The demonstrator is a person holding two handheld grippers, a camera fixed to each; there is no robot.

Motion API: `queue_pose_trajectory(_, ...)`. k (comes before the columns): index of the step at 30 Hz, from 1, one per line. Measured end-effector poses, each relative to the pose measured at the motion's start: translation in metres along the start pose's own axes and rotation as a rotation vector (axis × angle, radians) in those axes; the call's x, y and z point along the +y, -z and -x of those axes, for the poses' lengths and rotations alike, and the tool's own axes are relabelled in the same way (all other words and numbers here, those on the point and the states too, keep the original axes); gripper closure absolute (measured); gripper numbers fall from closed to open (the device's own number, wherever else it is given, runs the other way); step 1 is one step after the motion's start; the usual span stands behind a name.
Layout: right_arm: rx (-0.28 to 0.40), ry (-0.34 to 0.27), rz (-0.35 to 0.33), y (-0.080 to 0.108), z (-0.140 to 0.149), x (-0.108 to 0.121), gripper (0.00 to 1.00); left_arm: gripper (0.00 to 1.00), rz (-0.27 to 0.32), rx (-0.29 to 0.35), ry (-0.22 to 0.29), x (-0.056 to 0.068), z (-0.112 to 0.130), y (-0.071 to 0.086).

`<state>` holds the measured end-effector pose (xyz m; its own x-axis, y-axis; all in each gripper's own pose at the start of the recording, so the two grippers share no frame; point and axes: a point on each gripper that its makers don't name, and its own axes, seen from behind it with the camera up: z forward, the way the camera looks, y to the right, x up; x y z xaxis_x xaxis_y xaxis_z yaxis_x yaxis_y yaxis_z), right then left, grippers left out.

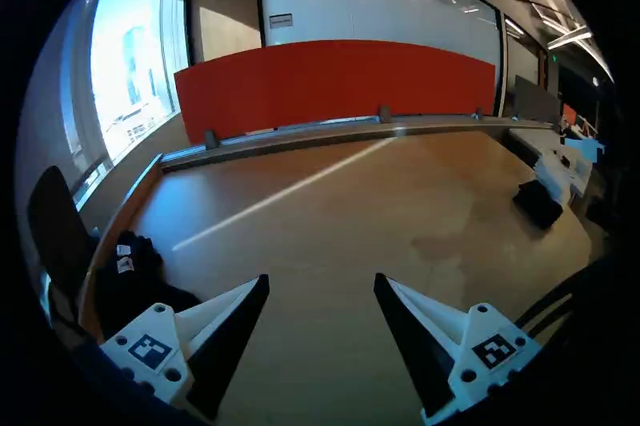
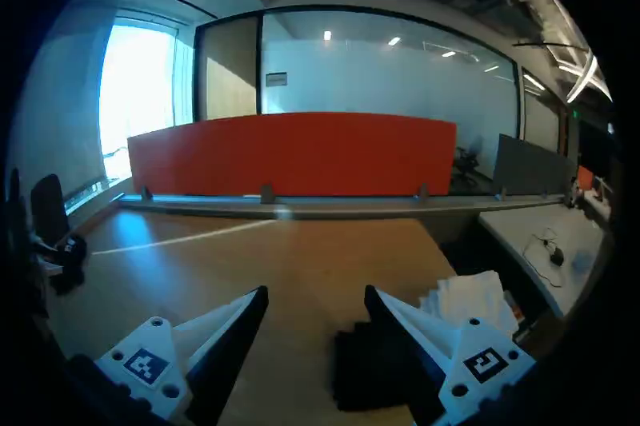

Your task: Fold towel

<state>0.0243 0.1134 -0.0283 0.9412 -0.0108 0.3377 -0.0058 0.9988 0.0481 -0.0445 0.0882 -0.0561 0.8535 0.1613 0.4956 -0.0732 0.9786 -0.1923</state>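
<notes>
In the left gripper view, my left gripper [image 1: 320, 278] hangs open over the bare wooden table [image 1: 344, 210] with nothing between its fingers. A crumpled black towel pile [image 1: 132, 274] with small white tags lies at the table's left edge, just left of the left finger. A folded black towel [image 1: 538, 202] rests at the table's far right edge. In the right gripper view, my right gripper [image 2: 315, 290] is open and empty. A folded black towel [image 2: 360, 370] lies on the table beside its right finger, and a white folded stack [image 2: 472, 294] sits behind that finger.
A red divider panel [image 1: 336, 82] on a rail runs along the table's far edge. A dark chair [image 1: 56, 234] stands at the left by the window. Another desk [image 2: 544, 246] with cables is on the right. A dark bundle [image 2: 68, 258] lies at the far left.
</notes>
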Motion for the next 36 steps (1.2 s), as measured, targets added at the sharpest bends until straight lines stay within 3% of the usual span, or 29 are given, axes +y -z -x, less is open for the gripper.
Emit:
queue_pose_trajectory(12,0.135,-0.027,-0.019,-0.001,-0.04,-0.033,0.07,0.03,-0.048,0.136,0.038,-0.02,-0.039,-0.003)
queue_pose_trajectory(23,0.191,-0.013,-0.024,-0.002,-0.068,-0.068,0.07,0.03,-0.082,0.259,0.094,-0.037,-0.074,-0.005)
queue_pose_trajectory(36,0.209,0.013,0.017,-0.006,-0.09,-0.099,0.07,0.03,-0.084,0.393,0.148,-0.046,-0.11,0.002)
